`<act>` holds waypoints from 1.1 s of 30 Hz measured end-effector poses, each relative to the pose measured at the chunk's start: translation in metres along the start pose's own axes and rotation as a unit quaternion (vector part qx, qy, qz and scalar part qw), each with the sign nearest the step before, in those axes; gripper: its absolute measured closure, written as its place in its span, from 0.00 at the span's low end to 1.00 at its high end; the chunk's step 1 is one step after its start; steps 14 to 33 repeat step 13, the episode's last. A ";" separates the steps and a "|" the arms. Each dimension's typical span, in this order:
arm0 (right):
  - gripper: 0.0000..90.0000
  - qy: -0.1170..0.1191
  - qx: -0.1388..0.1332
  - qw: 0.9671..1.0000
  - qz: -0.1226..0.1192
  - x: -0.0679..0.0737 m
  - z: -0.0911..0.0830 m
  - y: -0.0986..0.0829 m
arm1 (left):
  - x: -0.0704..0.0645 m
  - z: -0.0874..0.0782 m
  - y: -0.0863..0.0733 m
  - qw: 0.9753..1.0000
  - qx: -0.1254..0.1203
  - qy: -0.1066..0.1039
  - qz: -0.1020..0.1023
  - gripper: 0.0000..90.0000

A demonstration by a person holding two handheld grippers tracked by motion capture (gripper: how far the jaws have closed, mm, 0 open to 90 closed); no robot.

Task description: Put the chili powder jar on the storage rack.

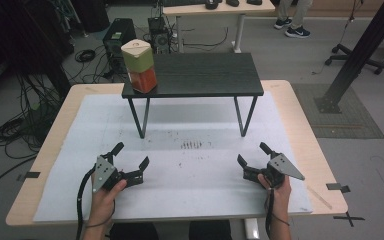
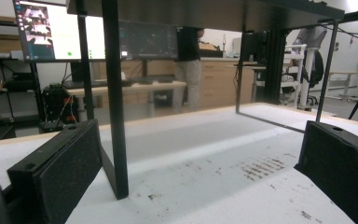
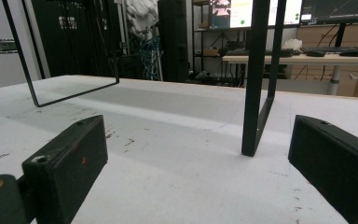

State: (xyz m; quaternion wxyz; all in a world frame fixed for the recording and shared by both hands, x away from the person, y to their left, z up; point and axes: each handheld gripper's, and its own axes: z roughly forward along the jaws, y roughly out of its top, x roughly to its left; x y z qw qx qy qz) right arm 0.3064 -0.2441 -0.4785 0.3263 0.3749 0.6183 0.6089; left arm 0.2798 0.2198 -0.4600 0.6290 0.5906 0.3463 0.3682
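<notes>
A small black shelf-table [image 1: 200, 75] stands on the white mat [image 1: 180, 165]. On its left end stands a stack: a cream block on top of an orange block [image 1: 140, 66]. My left gripper [image 1: 131, 155] rests low on the mat at the near left, open, with nothing between its jaws; in the left gripper view the shelf's left leg [image 2: 114, 107] rises just ahead. My right gripper [image 1: 252, 153] rests at the near right, open and empty; the right gripper view shows the shelf's right leg [image 3: 258, 79] close in front.
The mat covers a light wooden table [image 1: 300, 125]. Dark scuff marks [image 1: 191, 145] dot the mat's middle. Beyond the table are computer towers [image 1: 117, 37], floor cables, a desk [image 1: 220, 10], a black post [image 1: 355, 55] and a standing person [image 1: 292, 20].
</notes>
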 end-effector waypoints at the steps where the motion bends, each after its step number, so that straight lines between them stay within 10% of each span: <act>1: 0.05 0.000 0.000 1.000 0.000 0.000 0.000 0.000 | 0.000 0.000 -0.001 1.000 0.001 0.000 0.001 0.00; 33: 0.05 -0.001 0.001 1.000 0.001 0.000 0.000 0.000 | -0.001 0.002 -0.007 1.000 0.007 -0.005 0.005 0.00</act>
